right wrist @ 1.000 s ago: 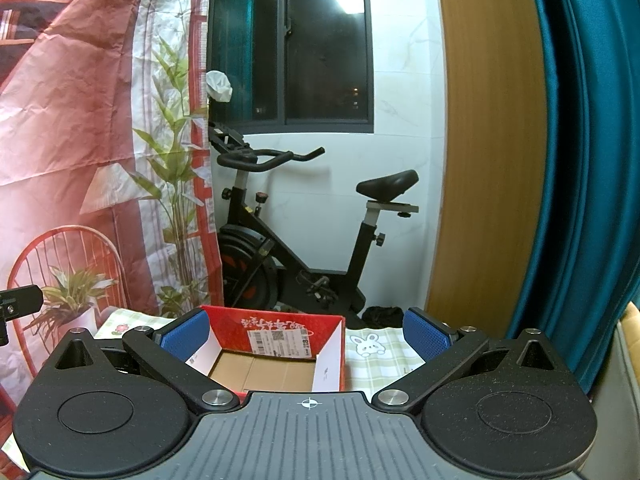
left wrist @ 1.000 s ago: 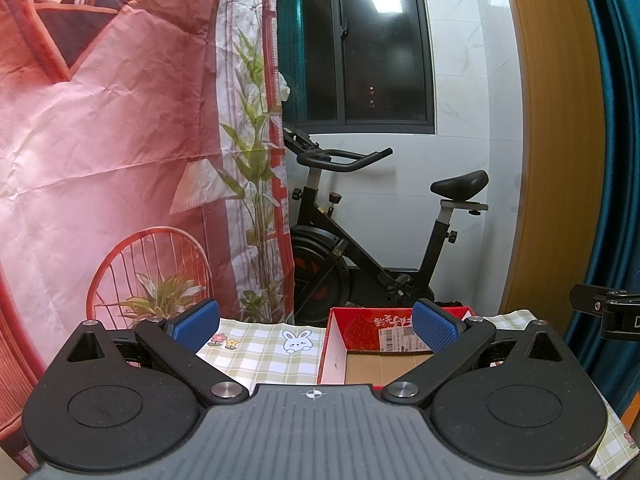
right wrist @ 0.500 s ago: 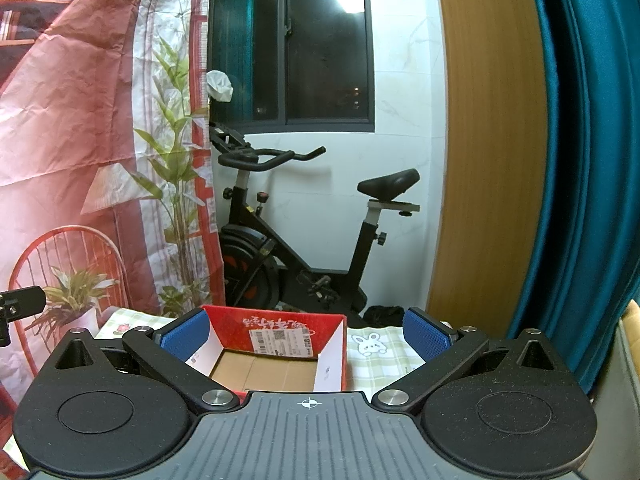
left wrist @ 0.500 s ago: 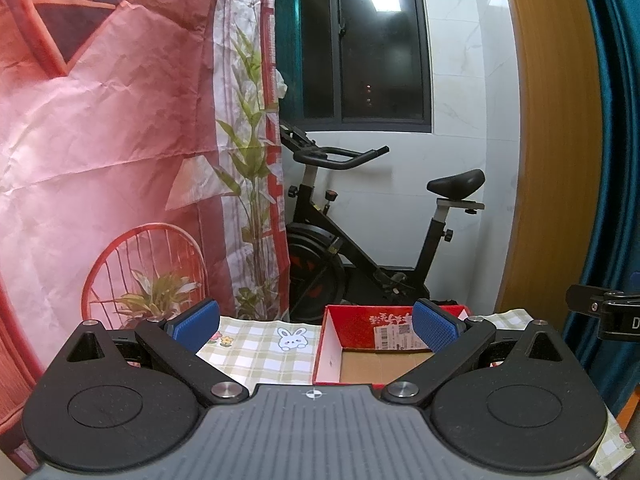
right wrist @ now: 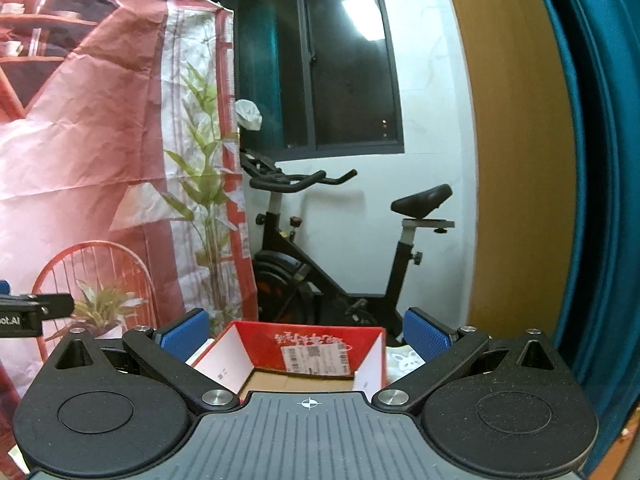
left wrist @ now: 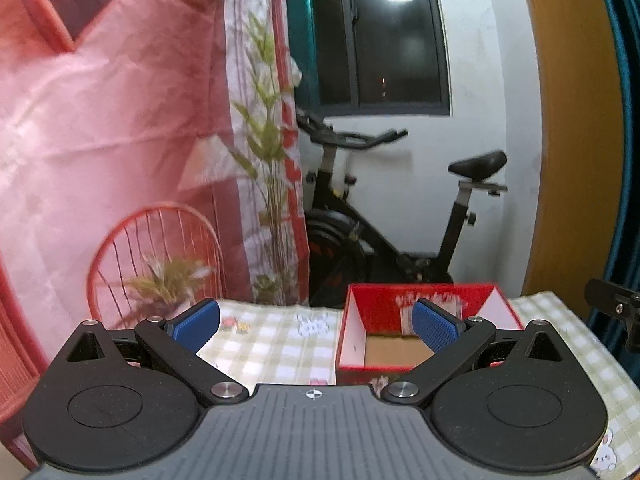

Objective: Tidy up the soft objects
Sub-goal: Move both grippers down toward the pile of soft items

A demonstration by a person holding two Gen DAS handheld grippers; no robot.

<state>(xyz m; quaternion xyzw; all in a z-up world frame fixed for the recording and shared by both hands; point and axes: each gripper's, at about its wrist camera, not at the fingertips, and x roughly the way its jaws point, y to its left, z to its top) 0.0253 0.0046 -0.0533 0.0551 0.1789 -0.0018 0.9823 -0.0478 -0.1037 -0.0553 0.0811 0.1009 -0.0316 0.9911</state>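
Green-checked cloth worktop (left wrist: 272,344), lower frame: left tool (left wrist: 316,322) has tilted down, both it and right tool (right wrist: 306,334) wide open, empty, nearing open red cardboard box (right wrist: 304,350); no soft objects visible.

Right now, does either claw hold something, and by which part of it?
Nothing is held. The left claw and the right claw are both open with nothing between the pads, above the checked cloth, near the red box.

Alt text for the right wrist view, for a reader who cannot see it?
The open, empty right gripper points at an open red cardboard box on a checked tablecloth. Behind stand an exercise bike, a dark window and a red printed backdrop.
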